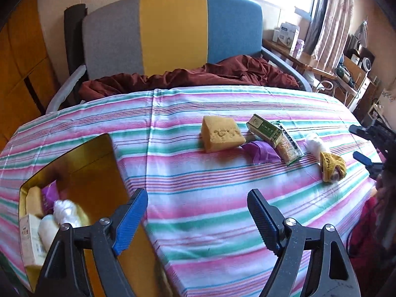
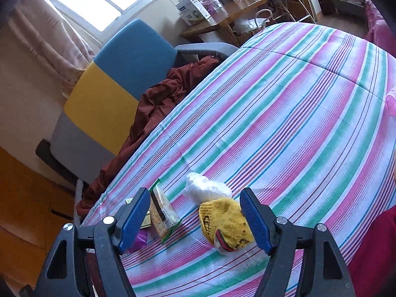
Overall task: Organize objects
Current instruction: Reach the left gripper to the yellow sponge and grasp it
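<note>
On the striped cloth (image 1: 198, 198) lie a yellow sponge (image 1: 220, 135), a green box (image 1: 264, 130), a purple wrapper (image 1: 259, 151), a snack packet (image 1: 288, 148), a white plastic wad (image 1: 314, 143) and a yellow sock (image 1: 331, 165). A golden tin (image 1: 86, 173) at the left holds several items. My left gripper (image 1: 198, 220) is open and empty beside the tin. My right gripper (image 2: 195, 220) is open, just above the yellow sock (image 2: 225, 220), with the white wad (image 2: 205, 188) and snack packet (image 2: 163, 215) near it. The right gripper also shows at the left wrist view's right edge (image 1: 366, 143).
A sofa with grey, yellow and blue panels (image 1: 173, 32) and a maroon blanket (image 1: 198, 76) lies behind the table. A wooden shelf with boxes (image 1: 294, 49) stands at the back right. The table's edge runs along the right (image 1: 366, 188).
</note>
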A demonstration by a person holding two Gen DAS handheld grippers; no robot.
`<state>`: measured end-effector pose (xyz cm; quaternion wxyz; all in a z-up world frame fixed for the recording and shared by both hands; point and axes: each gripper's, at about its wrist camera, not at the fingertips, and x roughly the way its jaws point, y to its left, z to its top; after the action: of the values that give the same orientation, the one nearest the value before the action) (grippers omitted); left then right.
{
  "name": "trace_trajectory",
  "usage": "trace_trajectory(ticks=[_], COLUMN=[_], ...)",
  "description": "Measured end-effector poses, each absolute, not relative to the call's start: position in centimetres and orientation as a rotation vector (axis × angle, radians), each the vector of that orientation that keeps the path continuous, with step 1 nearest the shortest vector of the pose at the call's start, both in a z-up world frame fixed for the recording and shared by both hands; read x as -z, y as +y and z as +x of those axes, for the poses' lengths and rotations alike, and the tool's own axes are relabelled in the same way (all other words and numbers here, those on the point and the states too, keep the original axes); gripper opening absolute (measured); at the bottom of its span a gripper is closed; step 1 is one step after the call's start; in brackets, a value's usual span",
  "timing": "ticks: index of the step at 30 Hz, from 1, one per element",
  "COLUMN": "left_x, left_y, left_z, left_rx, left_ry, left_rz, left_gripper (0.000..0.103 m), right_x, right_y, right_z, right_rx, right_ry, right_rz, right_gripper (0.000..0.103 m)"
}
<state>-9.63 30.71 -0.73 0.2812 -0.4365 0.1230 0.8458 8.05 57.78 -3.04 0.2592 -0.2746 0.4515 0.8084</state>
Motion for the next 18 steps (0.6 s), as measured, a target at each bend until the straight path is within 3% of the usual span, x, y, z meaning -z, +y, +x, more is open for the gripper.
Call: trace_trajectory(ticks=[18], left_x=[6.2], left_y=[43.0], left_z=[-18.5], left_rx=[-2.273], left_ry=[0.534], left_rz=[-1.255], left_gripper=[0.092], right_x=[3.4], right_y=[56.5], right_z=[5.5], right_rx=[-2.32], right_ry=[1.263], right_rz=[-0.869], right_gripper=[0.077])
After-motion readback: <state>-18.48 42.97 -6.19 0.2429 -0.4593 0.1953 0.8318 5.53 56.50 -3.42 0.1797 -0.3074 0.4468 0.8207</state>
